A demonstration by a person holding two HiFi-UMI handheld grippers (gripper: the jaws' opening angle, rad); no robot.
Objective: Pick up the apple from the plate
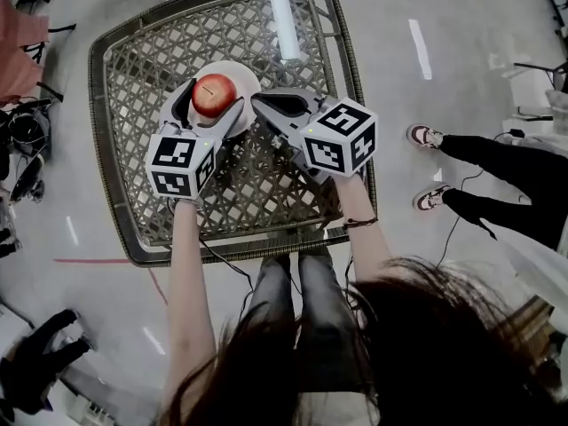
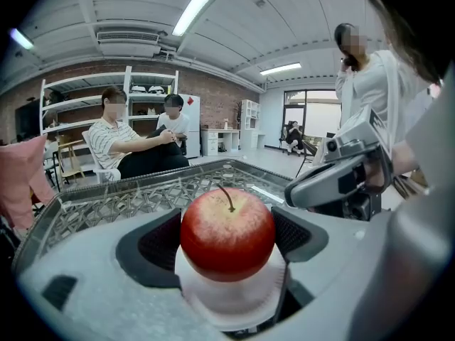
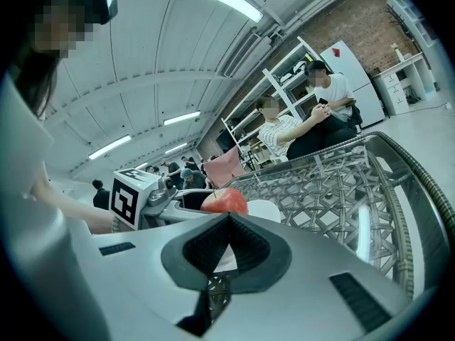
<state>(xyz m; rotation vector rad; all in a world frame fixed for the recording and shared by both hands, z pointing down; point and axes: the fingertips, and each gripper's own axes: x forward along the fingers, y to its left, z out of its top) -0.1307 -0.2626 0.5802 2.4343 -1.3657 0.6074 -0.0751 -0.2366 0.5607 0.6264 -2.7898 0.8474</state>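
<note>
A red apple (image 2: 227, 234) with a short stem stands on a small white plate (image 2: 234, 300) at the far middle of the woven table. My left gripper (image 1: 213, 99) has a dark pad pressed against each side of the apple, so it is shut on the apple. Whether the apple still rests on the plate I cannot tell. My right gripper (image 1: 260, 103) hovers just right of the plate (image 1: 244, 76), jaws shut with nothing between them. In the right gripper view the apple (image 3: 223, 202) shows beyond the closed pads (image 3: 213, 247).
The wicker table (image 1: 133, 229) has a raised rim all round and a glossy top. A standing person's legs and shoes (image 1: 428, 137) are on the floor to the right. Pink cloth (image 1: 18, 51) and cables lie at the left. Seated people (image 2: 128, 144) are beyond the far edge.
</note>
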